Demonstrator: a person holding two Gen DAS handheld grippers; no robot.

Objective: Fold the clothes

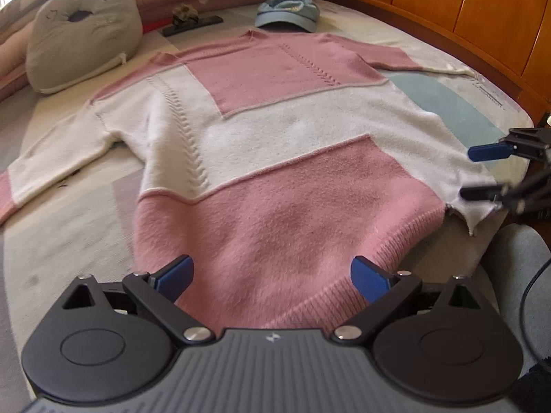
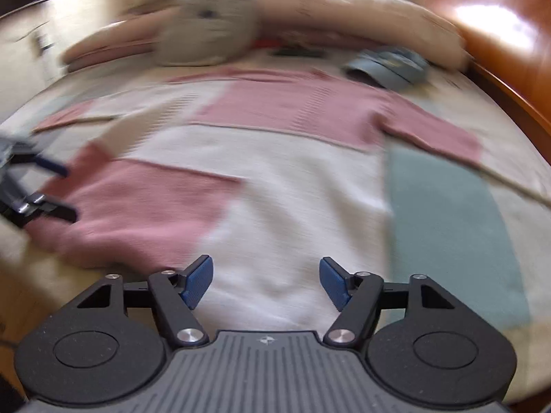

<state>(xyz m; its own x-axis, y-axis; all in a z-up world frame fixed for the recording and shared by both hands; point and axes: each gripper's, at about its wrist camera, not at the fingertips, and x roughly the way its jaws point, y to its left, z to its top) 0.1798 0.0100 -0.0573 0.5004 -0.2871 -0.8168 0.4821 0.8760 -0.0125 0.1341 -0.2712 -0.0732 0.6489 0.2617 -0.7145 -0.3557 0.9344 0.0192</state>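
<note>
A pink and white patchwork sweater lies spread flat on the bed, collar at the far end, sleeves out to both sides. My left gripper hangs open over the pink hem, blue pads wide apart, nothing between them. In the same view my right gripper shows at the right edge, open beside the sweater's white lower corner. The right wrist view is blurred: the sweater fills it, my right gripper stands open above the white part, and my left gripper appears open at the left over the pink hem.
A grey cushion and long pillows lie at the bed's far end, with a blue cap and a dark flat object by the collar. A wooden headboard runs along the right. A person's grey-clad leg is at the lower right.
</note>
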